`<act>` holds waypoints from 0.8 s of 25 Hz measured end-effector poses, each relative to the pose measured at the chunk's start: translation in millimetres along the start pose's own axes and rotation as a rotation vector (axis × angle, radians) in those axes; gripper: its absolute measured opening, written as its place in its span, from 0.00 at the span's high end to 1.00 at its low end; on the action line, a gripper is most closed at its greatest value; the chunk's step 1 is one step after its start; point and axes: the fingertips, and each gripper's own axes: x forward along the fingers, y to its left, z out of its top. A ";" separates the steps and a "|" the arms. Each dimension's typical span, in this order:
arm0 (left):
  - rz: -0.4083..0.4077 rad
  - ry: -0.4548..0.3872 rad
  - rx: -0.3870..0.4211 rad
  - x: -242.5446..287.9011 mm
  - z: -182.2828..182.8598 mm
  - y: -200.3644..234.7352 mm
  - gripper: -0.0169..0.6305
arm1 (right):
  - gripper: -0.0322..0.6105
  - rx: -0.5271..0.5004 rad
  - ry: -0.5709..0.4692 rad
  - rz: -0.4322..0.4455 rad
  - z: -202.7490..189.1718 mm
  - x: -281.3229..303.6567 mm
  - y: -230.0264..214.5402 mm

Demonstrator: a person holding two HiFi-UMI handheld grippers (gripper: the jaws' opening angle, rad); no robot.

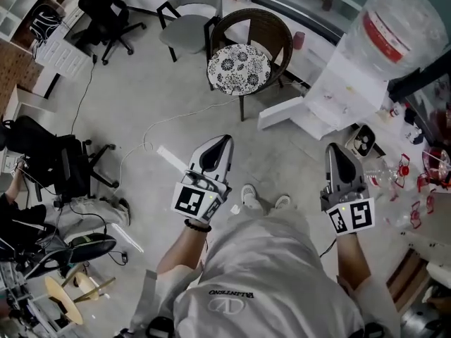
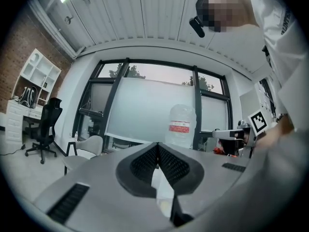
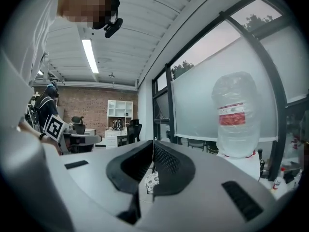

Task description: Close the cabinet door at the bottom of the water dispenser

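Observation:
The white water dispenser [image 1: 343,83] stands at the upper right of the head view, with a big clear bottle [image 1: 398,20] on top. Its bottom cabinet door [image 1: 282,113] is swung open and sticks out to the left near the floor. My left gripper [image 1: 225,141] and right gripper [image 1: 332,148] are held level in front of me, both shut and empty, well short of the dispenser. The bottle [image 2: 182,125] shows beyond the closed left gripper [image 2: 157,145]. In the right gripper view the bottle [image 3: 236,115] stands to the right of the closed right gripper [image 3: 153,142].
A wicker chair with a floral cushion [image 1: 239,67] stands just left of the open door. A white cable [image 1: 162,125] lies across the floor. Black office chairs [image 1: 63,164] are at the left. A table with red-and-clear items [image 1: 416,182] is at the right.

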 end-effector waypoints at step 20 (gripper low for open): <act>-0.028 -0.041 0.099 104.8 -182.7 21.8 0.97 | 0.93 -0.029 0.006 0.154 -187.9 116.6 -48.8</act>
